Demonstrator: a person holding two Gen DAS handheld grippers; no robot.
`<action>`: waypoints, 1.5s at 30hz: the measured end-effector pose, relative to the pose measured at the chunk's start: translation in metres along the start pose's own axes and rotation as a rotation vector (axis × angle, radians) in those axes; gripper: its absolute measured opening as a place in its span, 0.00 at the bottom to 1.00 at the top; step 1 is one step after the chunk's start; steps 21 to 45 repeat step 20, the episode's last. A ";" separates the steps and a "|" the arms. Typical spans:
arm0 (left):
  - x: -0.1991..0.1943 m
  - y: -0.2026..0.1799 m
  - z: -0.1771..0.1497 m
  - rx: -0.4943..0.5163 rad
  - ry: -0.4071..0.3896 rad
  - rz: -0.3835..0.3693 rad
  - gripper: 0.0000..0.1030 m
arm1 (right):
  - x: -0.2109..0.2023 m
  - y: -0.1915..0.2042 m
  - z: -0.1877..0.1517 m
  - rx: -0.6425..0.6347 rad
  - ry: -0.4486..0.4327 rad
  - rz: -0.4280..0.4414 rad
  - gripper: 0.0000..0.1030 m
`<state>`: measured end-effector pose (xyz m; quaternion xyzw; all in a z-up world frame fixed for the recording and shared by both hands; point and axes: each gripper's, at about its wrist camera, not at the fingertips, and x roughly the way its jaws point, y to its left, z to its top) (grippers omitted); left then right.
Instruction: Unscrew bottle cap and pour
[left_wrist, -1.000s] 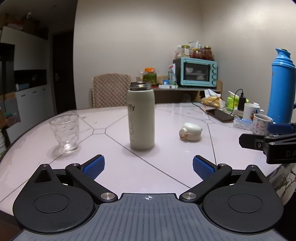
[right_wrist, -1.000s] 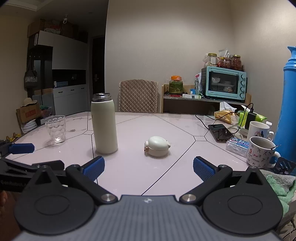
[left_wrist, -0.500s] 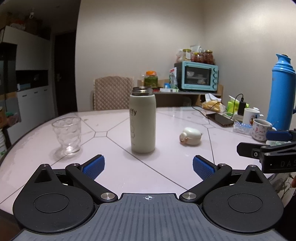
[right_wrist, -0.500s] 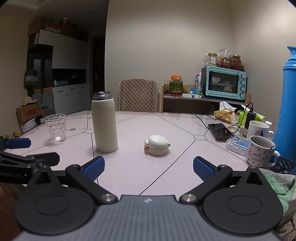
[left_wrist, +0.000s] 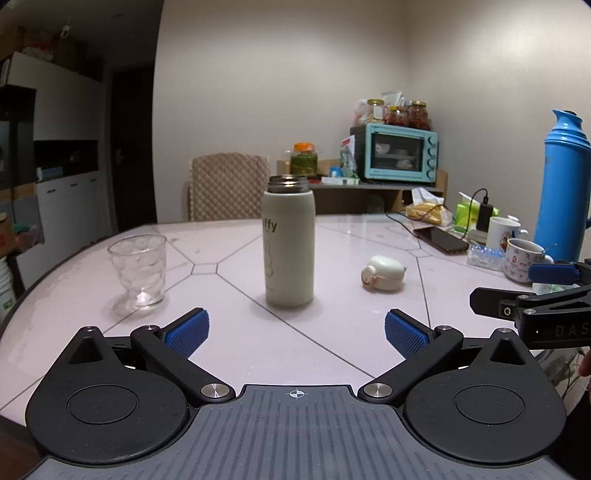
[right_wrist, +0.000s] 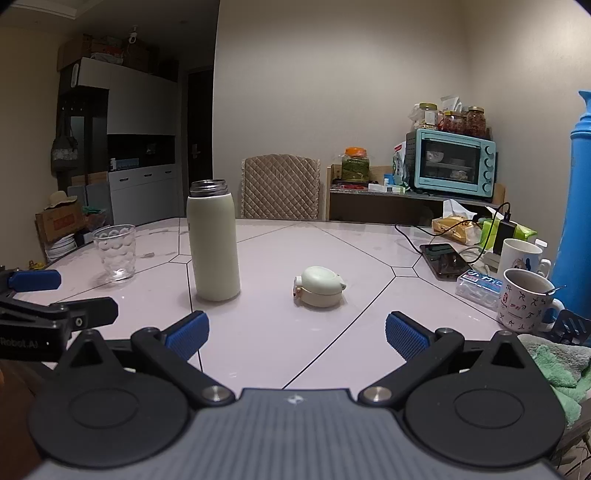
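The tall cream steel bottle is standing upright and uncapped on the pale table, dead ahead of the left gripper, nearer than the right gripper; both are gaping wide, holding nothing.

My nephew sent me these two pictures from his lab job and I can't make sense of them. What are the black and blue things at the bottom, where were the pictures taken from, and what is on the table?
No robot here: a person holds a two-finger grasping tool in each hand, each with a camera looking forward along its fingers. One picture is from the left tool, the other from the right tool. The blue pads are the fingertips; both tools are open and hold nothing.

On the table stands a cream bottle, upright with its mouth open. Its cap lies beside it, apart. A clear glass stands on the other side. Mugs, a phone and a blue thermos sit along the far edge.
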<state>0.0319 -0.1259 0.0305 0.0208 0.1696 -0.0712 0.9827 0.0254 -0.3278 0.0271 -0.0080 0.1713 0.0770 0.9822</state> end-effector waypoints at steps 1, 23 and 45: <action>0.000 0.000 0.000 -0.001 0.000 0.000 1.00 | 0.000 0.000 0.000 0.000 0.000 0.001 1.00; -0.001 0.003 -0.001 -0.007 -0.006 -0.001 1.00 | 0.002 -0.002 0.002 0.004 0.007 0.004 1.00; -0.001 0.003 -0.001 -0.007 -0.006 -0.001 1.00 | 0.002 -0.002 0.002 0.004 0.007 0.004 1.00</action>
